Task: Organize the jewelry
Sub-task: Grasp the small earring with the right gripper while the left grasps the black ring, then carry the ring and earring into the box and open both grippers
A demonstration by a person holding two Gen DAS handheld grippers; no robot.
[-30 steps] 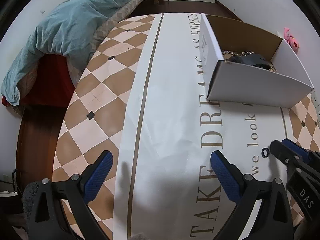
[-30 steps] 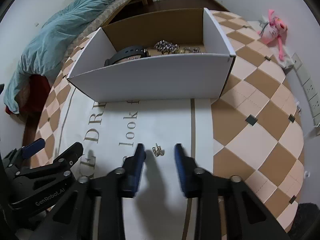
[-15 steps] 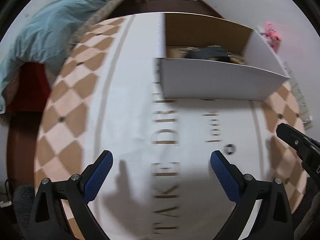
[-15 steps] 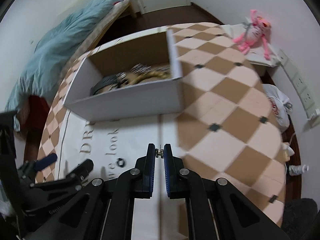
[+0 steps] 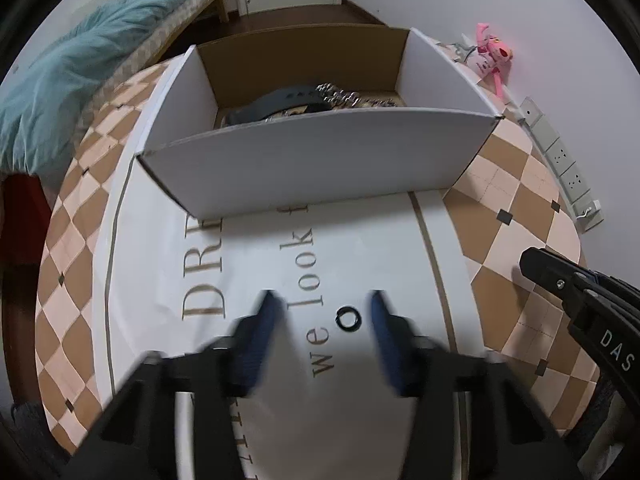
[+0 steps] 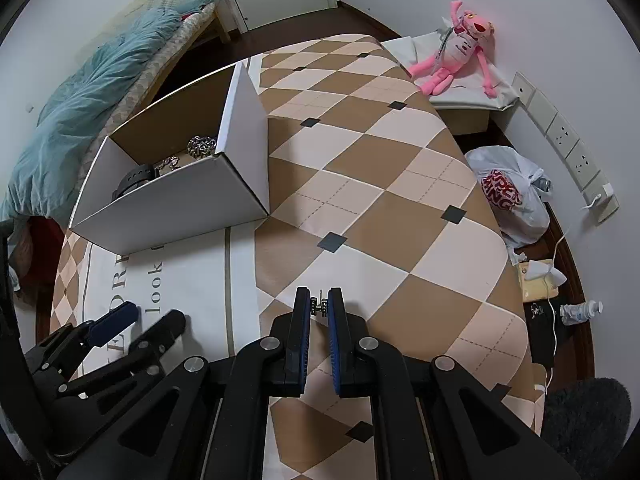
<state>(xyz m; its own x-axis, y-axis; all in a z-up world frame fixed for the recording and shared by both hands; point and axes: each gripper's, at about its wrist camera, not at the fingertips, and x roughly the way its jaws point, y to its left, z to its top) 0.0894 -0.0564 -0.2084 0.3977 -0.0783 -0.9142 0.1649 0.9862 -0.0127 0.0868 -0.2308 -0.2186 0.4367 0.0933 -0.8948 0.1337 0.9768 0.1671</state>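
**A:** Carrying a small metal earring (image 6: 319, 306), the right claw (image 6: 319, 307) is nearly closed, with the piece pinched between its blue pads, in front of the white box (image 6: 172, 204) and off to its right, above the checked cloth. What comes next?

**B:** Likely a move back over the box's open top, where the watch (image 6: 134, 178) and chains (image 6: 201, 147) already lie. The grip should hold until the piece is past the front wall, since something so small could bounce off the rim.

**A:** And the left claw (image 5: 322, 322)?

**B:** Its jaws are spread wide and hold nothing. They straddle a black ring (image 5: 346, 318) lying on the lettered cloth in front of the box. The fingers (image 5: 262, 334) are blurred. Closing squarely on the ring's edges should stop it skating away across the cloth.
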